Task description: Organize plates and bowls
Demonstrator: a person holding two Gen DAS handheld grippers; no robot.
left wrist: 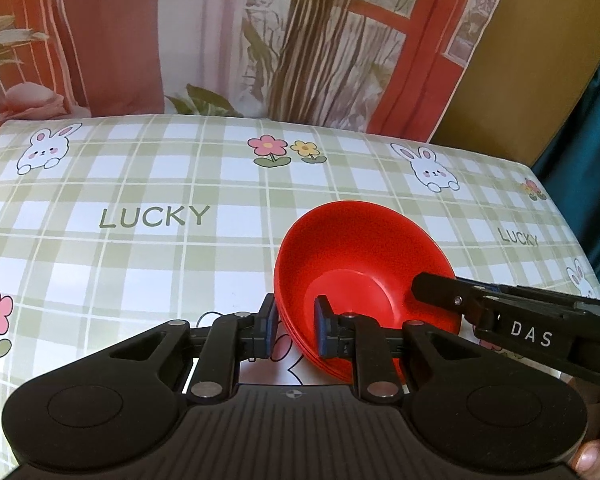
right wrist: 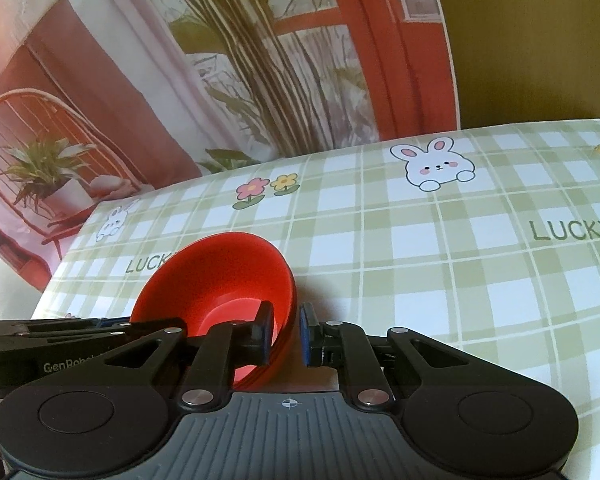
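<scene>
Both grippers, left [left wrist: 296, 326] and right [right wrist: 286, 330], are straddling the red bowls' [left wrist: 360, 256] rim, jaws not quite clenched, loads of bare tablecloth [left wrist: 140, 264] sitting around.

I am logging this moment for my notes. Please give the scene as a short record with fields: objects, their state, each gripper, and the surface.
objects: red bowls, nested stack, several rims visible
state: tilted, not flat on the table
left gripper: fingers straddle the stack's rim, one inside, one outside
right gripper: fingers straddle the opposite rim
surface: green checked tablecloth with rabbits, flowers, the word LUCKY
</scene>
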